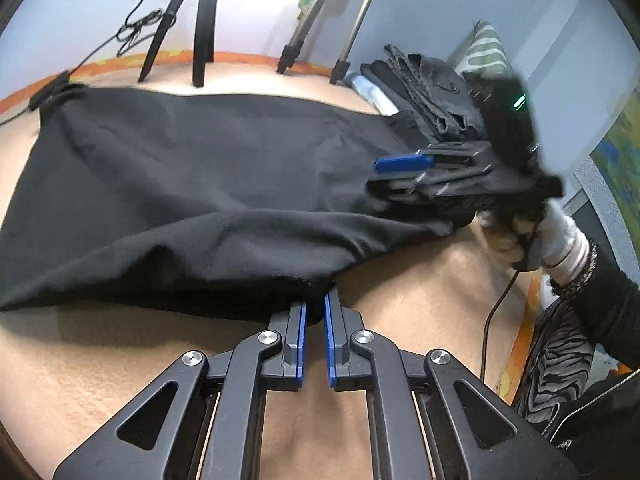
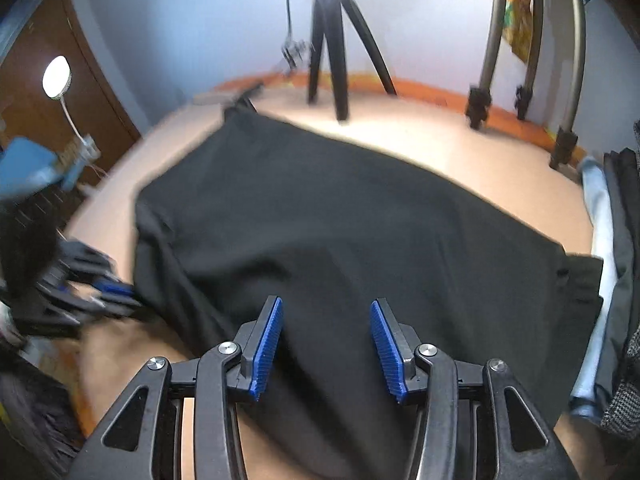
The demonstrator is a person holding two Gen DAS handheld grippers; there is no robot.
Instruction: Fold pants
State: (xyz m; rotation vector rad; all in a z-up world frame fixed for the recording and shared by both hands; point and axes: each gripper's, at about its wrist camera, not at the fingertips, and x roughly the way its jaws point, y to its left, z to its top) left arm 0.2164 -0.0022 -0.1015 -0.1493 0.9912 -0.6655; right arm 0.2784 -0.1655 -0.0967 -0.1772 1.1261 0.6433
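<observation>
Black pants (image 1: 192, 184) lie spread across the tan table (image 1: 420, 304); they also fill the middle of the right wrist view (image 2: 340, 232). My left gripper (image 1: 315, 300) is shut on the near hem of the pants, its blue pads pinching the cloth edge. It shows blurred at the left of the right wrist view (image 2: 100, 292). My right gripper (image 2: 326, 312) is open, its jaws wide apart just above the pants' near part, holding nothing. In the left wrist view it shows blurred over the pants' right end (image 1: 400, 172).
A pile of folded dark clothes (image 1: 432, 88) and a light blue garment (image 2: 600, 240) lie at the table's right side. Black tripod legs (image 2: 340, 40) and silver tripod legs (image 1: 348, 24) stand at the far edge. A lamp (image 2: 56, 76) is at the left.
</observation>
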